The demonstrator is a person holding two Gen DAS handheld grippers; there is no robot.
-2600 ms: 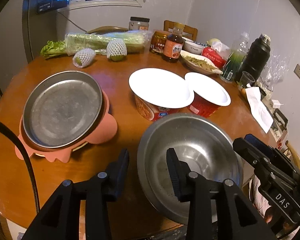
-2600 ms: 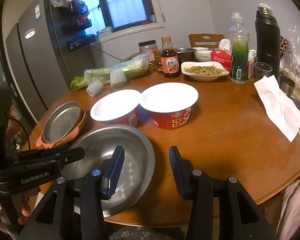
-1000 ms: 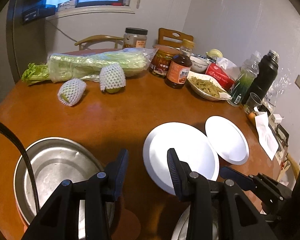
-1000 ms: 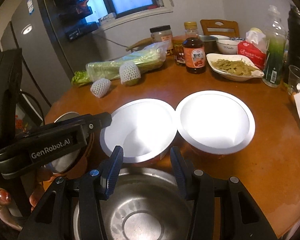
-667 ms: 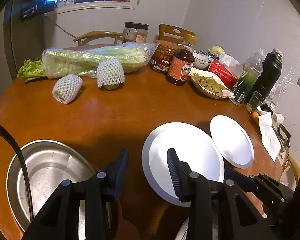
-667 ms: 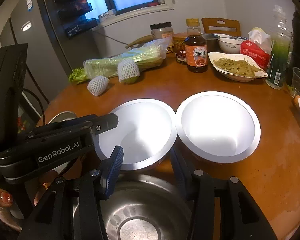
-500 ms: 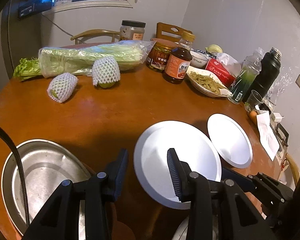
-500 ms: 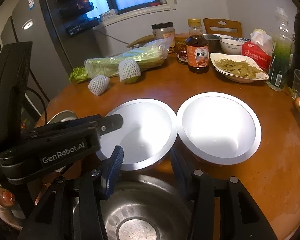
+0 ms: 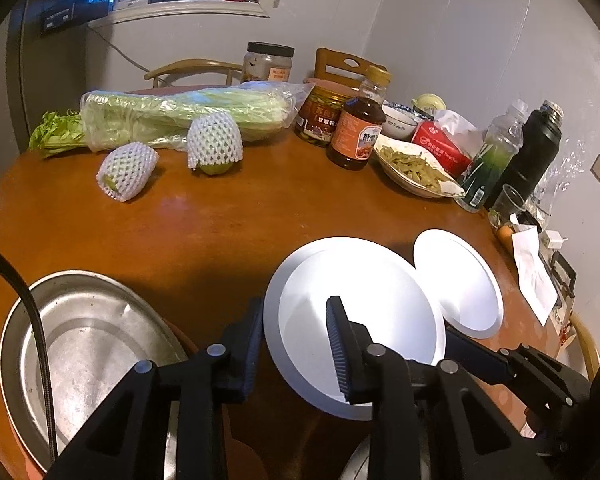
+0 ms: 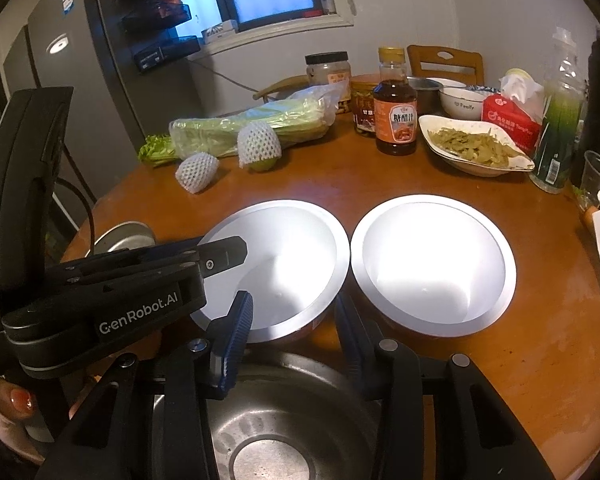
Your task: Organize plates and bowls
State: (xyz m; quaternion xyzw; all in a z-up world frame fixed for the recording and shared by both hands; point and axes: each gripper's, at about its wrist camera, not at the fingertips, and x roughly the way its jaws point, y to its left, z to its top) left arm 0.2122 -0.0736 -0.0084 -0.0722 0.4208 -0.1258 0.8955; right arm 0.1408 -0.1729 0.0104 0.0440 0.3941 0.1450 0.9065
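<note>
Two white paper bowls stand side by side on the round wooden table: the left bowl (image 9: 356, 320) (image 10: 284, 264) and the right bowl (image 9: 460, 284) (image 10: 432, 264). My left gripper (image 9: 294, 320) is open, its fingers straddling the left bowl's near-left rim, one outside and one inside. It also shows in the right wrist view (image 10: 220, 252). My right gripper (image 10: 294, 320) is open and empty above a steel bowl (image 10: 276, 432), behind the left bowl. A steel plate (image 9: 88, 344) lies on a pink holder at the left.
At the back are bagged celery (image 9: 180, 114), two net-wrapped fruits (image 9: 214, 144), jars, a sauce bottle (image 9: 358, 132), a dish of food (image 9: 416, 168), a tissue pack, a green bottle (image 9: 492, 160), a black flask (image 9: 528, 156) and a napkin (image 9: 534, 272).
Both grippers moved forward over the table from the steel bowl toward the white bowls. My left gripper drifted right, so its fingers now straddle the left bowl's rim.
</note>
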